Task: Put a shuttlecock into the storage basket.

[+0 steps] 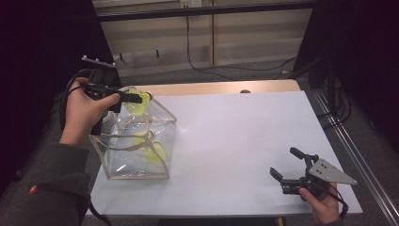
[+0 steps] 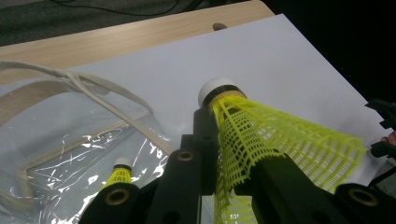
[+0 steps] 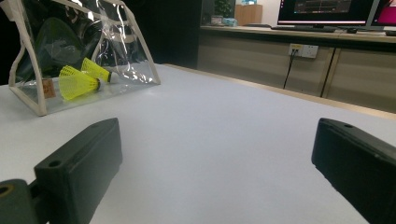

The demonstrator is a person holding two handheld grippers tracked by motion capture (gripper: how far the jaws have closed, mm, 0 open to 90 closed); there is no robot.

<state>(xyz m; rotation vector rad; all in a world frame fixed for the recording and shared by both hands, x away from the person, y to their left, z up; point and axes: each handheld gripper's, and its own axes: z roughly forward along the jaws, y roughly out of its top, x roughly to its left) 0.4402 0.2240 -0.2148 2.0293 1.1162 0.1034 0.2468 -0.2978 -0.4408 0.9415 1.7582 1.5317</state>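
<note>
My left gripper [image 1: 136,98] is shut on a yellow mesh shuttlecock [image 1: 139,106] and holds it over the open top of a clear plastic bag [image 1: 165,123] at the table's left. In the left gripper view the black jaws squeeze the shuttlecock's skirt [image 2: 280,140], its white cork pointing away. Two more yellow shuttlecocks [image 1: 153,151] lie inside the bag; they lie on the bag's floor [image 3: 77,83] in the right gripper view. My right gripper [image 1: 286,163] rests open near the front right of the table, with nothing between its jaws [image 3: 215,158].
The bag's beige handles [image 2: 93,91] drape across its opening. The white table top [image 1: 235,136] stretches between the bag and the right gripper, with a wooden strip [image 1: 211,88] along the back edge. Cables [image 1: 221,69] lie on the floor beyond.
</note>
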